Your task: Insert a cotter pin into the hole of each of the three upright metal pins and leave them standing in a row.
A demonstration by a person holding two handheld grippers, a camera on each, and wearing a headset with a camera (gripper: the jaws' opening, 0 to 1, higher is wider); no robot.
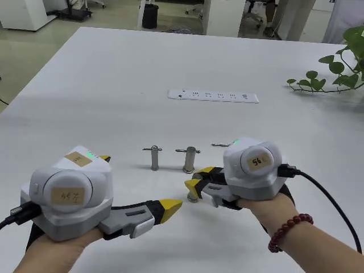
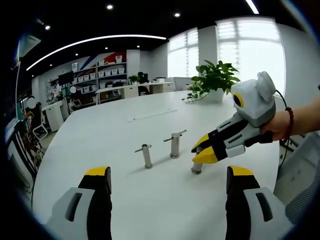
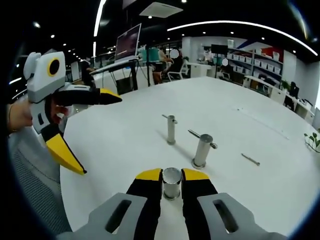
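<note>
The right gripper (image 3: 171, 176) has its jaws narrow, shut on the held pin (image 3: 171, 184), yellow tips pressing it from both sides. The pin is upright w/ its flat round top showing btwn the tips; in the left gripper view its foot looks to rest on the table (image 1: 114, 85).

The left gripper (image 2: 168, 172) has its jaws wide apart w/ nothing btwn them, low over bare tabletop, well to the side of the held pin and apart from it.

Just beyond the held pin stands the second pin (image 1: 189, 161), upright, w/ the second cotter (image 1: 183, 151) crosswise thru its top. The third pin (image 1: 154, 159) stands near it on the left-gripper side, also upright, w/ the third cotter (image 1: 151, 149) thru its head. The two do not touch, and there is a clear gap btwn them.

A loose cotter pin (image 1: 219, 145) lies flat on the table past the right gripper, apart from all three pins.

Open room: bare white top all round the pins and toward the person. A power strip (image 1: 213, 95) lies well beyond the row. The table's far edge is further still, w/ floor past it. Plant (image 1: 335, 68) stems trail onto the far corner on the right-gripper side, well clear of the work.
</note>
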